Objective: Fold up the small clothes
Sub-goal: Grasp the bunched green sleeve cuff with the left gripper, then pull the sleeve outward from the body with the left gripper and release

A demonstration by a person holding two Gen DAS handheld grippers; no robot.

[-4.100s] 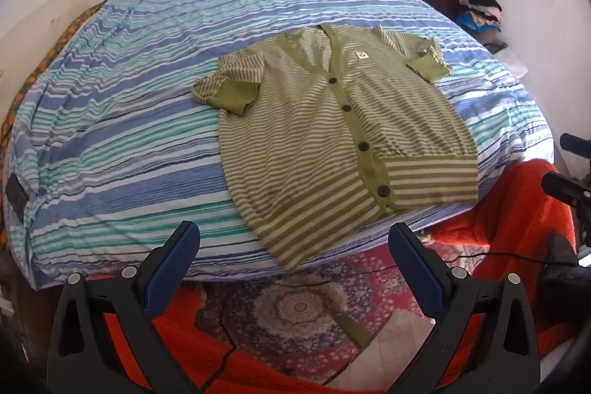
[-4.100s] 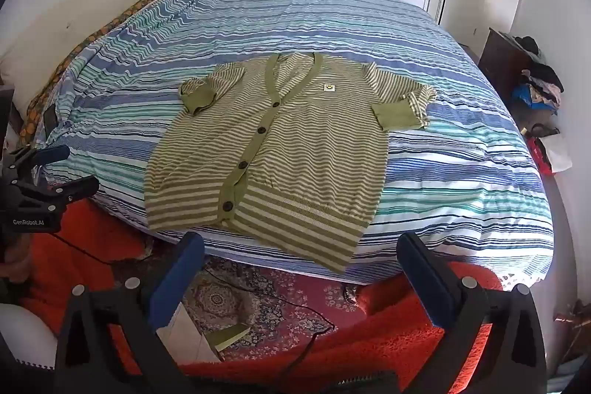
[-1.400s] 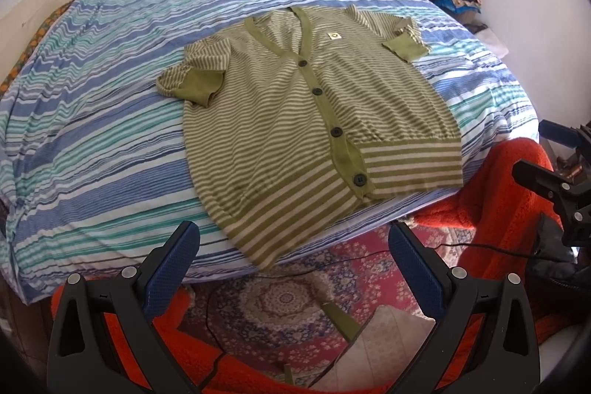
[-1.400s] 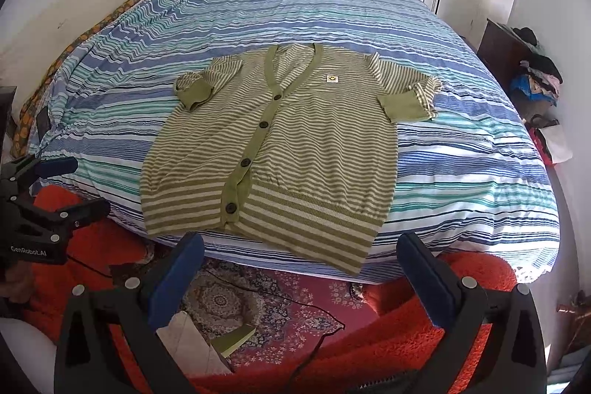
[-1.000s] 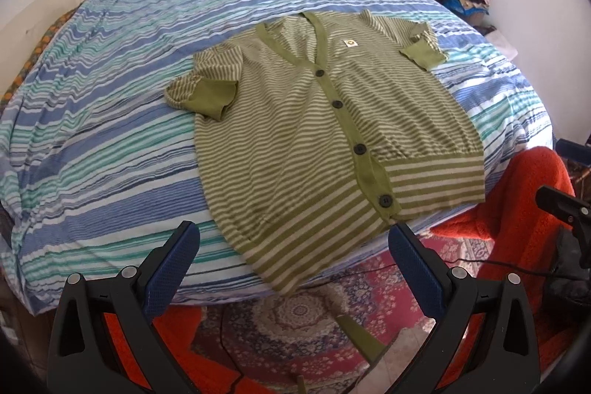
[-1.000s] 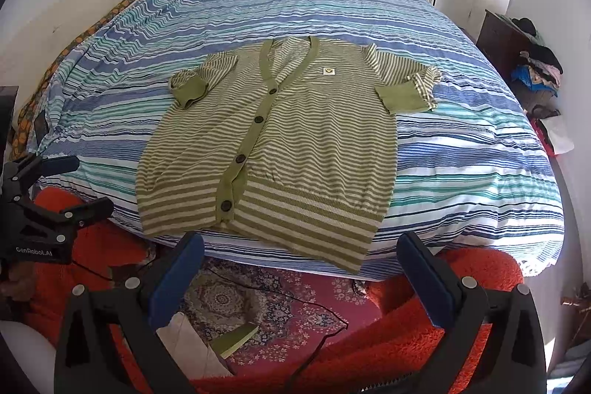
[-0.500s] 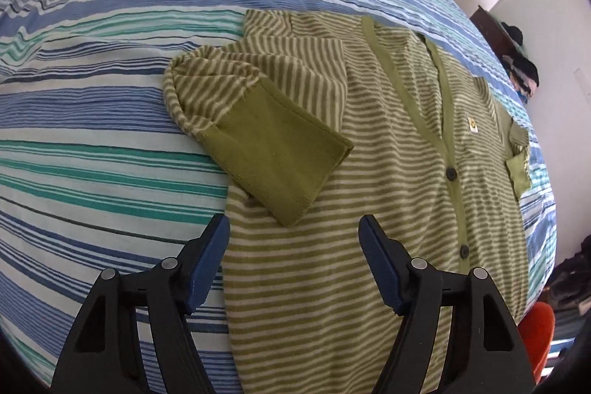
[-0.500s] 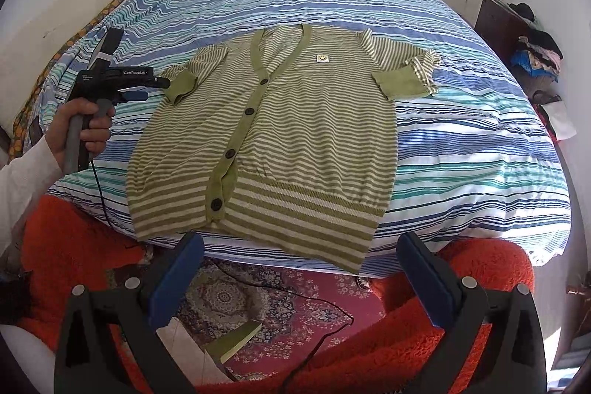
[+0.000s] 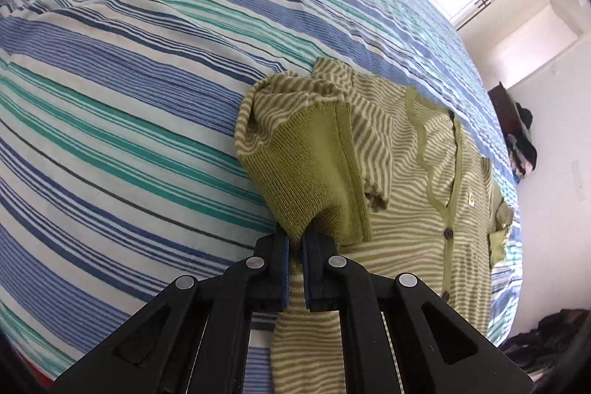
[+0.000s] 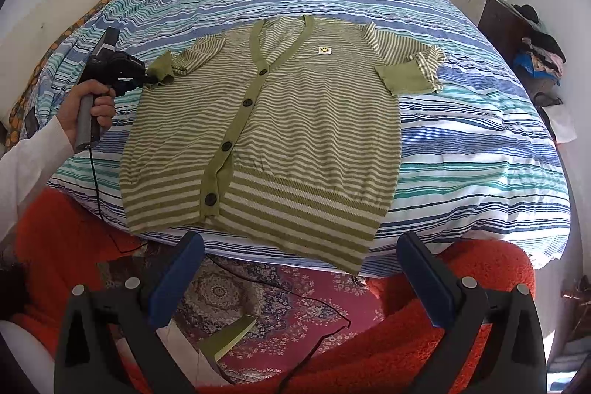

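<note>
- Both grippers are mine: my left gripper [image 9: 294, 248] is clamped on the cardigan [image 10: 280, 132] sleeve cuff [image 9: 314, 172] — a second ago its jaws gaped over the floor.
- My right gripper [image 10: 303, 283] hangs wide open, empty, unmoved — the cardigan lies flat on the striped bed [image 10: 461, 143].

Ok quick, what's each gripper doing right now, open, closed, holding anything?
Left gripper: shut on the solid green knit cuff of the green-and-cream striped cardigan.
Right gripper: open, holding nothing, off the foot of the bed.
</note>
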